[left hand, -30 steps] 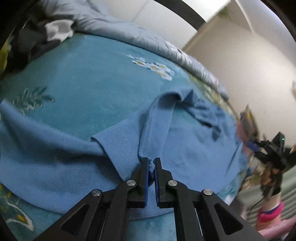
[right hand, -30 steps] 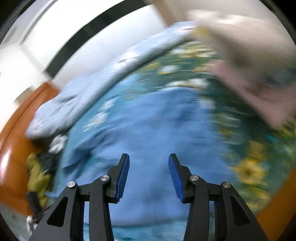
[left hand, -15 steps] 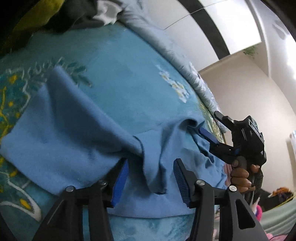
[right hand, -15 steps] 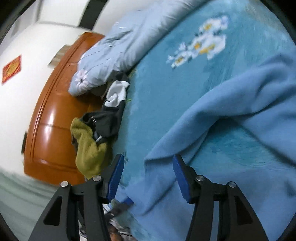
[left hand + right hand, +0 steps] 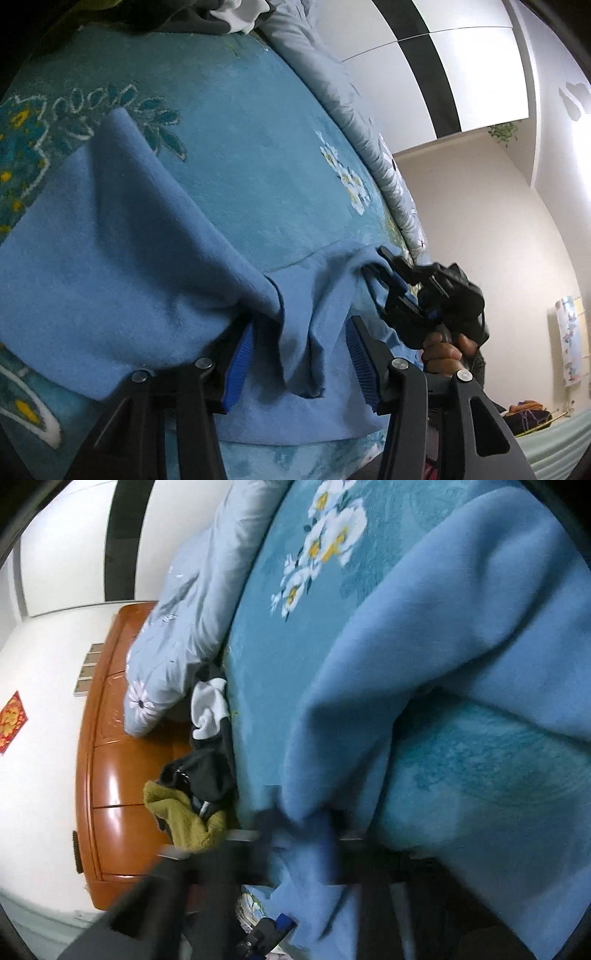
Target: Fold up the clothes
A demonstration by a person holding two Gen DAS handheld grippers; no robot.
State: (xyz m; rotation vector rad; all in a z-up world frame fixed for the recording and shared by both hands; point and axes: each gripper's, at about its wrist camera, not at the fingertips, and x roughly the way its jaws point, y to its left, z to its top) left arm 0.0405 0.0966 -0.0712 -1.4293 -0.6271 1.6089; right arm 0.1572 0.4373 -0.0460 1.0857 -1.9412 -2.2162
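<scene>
Underneath everything is lying a teal floral blanket (image 5: 236, 155), and the blue garment (image 5: 122, 266) is spreading across it, bunched and unfolded.

Nearest to me, my left gripper (image 5: 295, 365) is standing with its jaws apart; a hanging fold of the garment is sitting between the blue pads (image 5: 238, 354), which are not pressing on it.

Just beyond, to the right in the left wrist view, my right gripper (image 5: 380, 273) is biting a raised edge of the garment, jaws together on the cloth, my hand (image 5: 443, 354) wrapping its handle. In its own view that gripper (image 5: 306, 827) is motion-blurred, with blue cloth gathering at the tips.

Farther off, a heap of dark, white and olive clothes (image 5: 199, 768) is lying at the blanket's edge, beside a wooden headboard (image 5: 110, 775). A pale grey quilt (image 5: 332, 85) is running along the far side, with white walls behind.
</scene>
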